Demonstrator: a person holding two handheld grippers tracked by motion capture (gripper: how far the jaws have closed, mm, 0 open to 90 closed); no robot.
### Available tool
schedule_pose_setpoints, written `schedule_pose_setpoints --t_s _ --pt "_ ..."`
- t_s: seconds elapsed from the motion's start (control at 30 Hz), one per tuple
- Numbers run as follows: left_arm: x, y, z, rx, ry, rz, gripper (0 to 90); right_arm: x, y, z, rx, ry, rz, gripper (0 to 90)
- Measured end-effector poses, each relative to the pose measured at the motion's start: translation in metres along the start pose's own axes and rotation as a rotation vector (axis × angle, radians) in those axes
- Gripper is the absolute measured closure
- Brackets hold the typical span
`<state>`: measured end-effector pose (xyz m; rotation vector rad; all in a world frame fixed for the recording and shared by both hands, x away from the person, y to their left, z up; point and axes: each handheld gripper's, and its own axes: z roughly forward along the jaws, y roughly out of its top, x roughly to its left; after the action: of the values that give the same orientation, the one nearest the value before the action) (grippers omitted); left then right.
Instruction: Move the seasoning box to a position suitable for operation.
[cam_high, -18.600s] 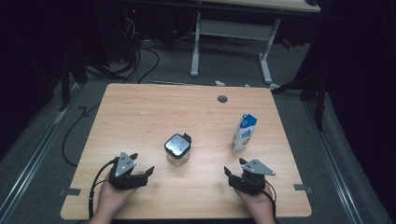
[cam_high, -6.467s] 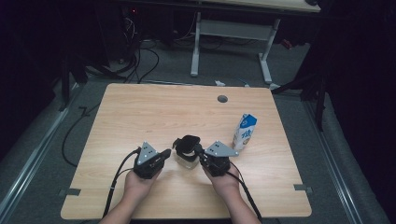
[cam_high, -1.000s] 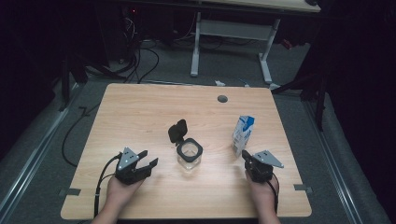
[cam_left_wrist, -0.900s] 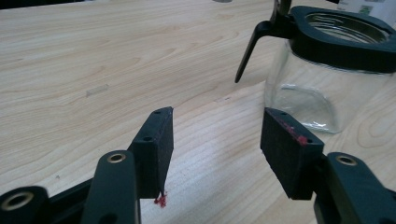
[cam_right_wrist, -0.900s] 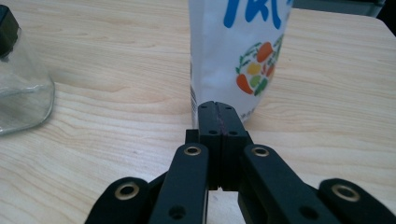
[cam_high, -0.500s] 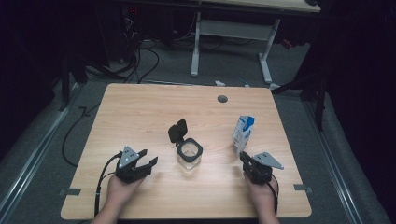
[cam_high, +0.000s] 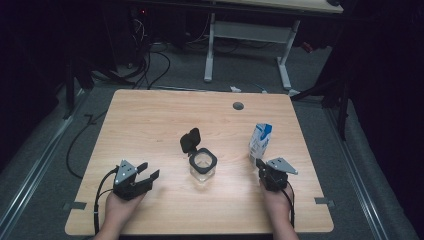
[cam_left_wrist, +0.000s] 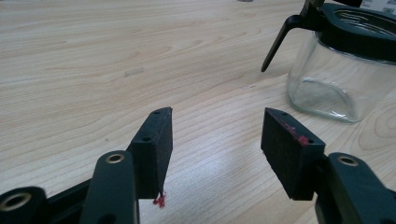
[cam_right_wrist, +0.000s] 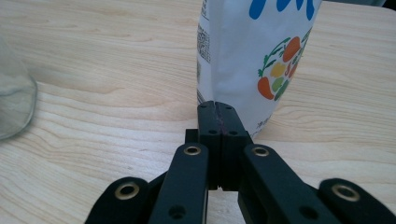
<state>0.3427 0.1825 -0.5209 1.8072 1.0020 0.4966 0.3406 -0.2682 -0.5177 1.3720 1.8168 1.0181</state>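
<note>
Right hand-held gripper (cam_right_wrist: 218, 114), jaws just closed empty, has crept toward the carton (cam_right_wrist: 254, 56).

Dim room — grey floor (cam_high: 365, 165), cables (cam_high: 150, 60)

High view: overhead, facing forward-down on the table (cam_high: 150, 125). Gripper views: low, close to the tabletop. Left faces the jar (cam_left_wrist: 341, 70); right faces the carton (cam_right_wrist: 257, 60). Jar edge shared.
</note>
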Motion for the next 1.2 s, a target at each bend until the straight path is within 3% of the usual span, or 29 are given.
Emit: schedule_pose_setpoints --t_s 0.4,0.63,0.7,0.83,0.97,1.2 --pt "-0.012 0.010 0.020 0.003 -0.036 0.033 44.0 -0.013 -0.012 -0.019 -0.005 0.009 0.020 90.0" --pt "-0.015 0.015 0.032 0.013 -0.058 0.010 44.5 -0.020 -0.019 -0.030 -0.008 0.016 0.044 89.9" --pt "-0.014 0.016 0.033 0.018 -0.064 0.007 44.4 -0.022 -0.020 -0.033 -0.014 0.033 0.054 86.6" --pt "-0.015 0.017 0.033 0.023 -0.051 0.027 43.5 -0.024 -0.018 -0.036 -0.032 0.069 0.084 70.4" --pt "-0.014 0.016 0.029 0.022 -0.032 0.040 41.8 -0.021 -0.012 -0.036 -0.054 0.076 0.058 59.7" --pt "-0.006 0.009 0.018 0.021 -0.012 0.024 41.4 -0.015 0.001 -0.026 -0.050 0.048 0.013 51.7"
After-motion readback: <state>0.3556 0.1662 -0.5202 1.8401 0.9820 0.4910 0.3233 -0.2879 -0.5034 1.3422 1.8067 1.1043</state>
